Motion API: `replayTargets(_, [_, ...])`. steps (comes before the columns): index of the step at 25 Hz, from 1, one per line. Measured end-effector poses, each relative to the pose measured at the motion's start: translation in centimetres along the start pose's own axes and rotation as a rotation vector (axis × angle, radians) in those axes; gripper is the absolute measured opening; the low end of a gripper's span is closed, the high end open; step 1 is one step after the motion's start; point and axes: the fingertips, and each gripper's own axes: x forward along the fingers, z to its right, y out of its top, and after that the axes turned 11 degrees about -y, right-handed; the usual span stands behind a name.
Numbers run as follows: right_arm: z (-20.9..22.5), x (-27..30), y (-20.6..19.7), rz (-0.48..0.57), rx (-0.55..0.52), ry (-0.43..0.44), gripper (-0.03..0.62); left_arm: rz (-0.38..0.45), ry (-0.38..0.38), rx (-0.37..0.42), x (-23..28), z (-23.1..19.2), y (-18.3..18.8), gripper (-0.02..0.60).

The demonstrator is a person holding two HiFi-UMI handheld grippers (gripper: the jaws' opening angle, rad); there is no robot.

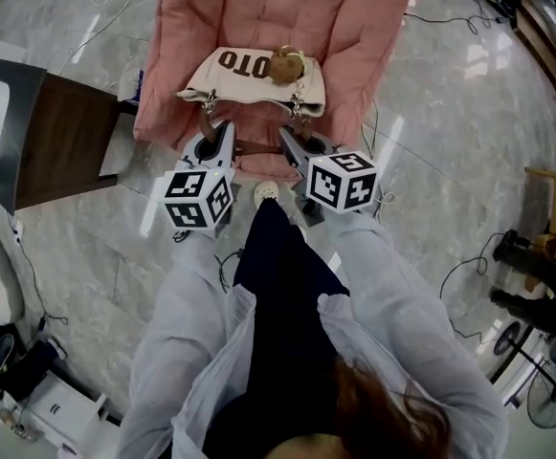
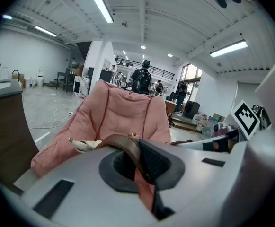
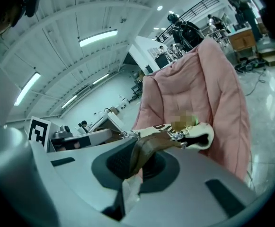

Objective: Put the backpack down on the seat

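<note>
A cream backpack [image 1: 254,76] with dark lettering and a small round charm [image 1: 285,64] hangs low over the seat of a pink padded chair [image 1: 287,8]. Whether it rests on the cushion I cannot tell. My left gripper [image 1: 218,134] is shut on its left brown strap [image 2: 128,148], just in front of the seat's edge. My right gripper [image 1: 292,142] is shut on the right brown strap [image 3: 149,148]. In the right gripper view the backpack [image 3: 194,134] lies against the pink chair [image 3: 208,89]. Only a cream corner of the backpack [image 2: 83,145] shows in the left gripper view.
A dark brown side table [image 1: 62,142] stands left of the chair. Cables trail over the marble floor [image 1: 450,113]. A wooden stool [image 1: 555,199] and a fan [image 1: 555,390] are at the right. People stand far behind the chair.
</note>
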Motion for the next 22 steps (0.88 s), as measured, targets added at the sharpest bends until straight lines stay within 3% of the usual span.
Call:
replayTargets(13, [0.5,-1.9,-10.5,-0.107,0.121,-0.035,0.018,-0.12,0.021,-0.101,-5.0,1.4,-10.6,0.015])
replayTargets(22, [1.5,-2.3,-17.7,-0.181,0.026,-0.082,0.02,-0.239,0.024,-0.204,-7.0,1.7,-19.5,0.015])
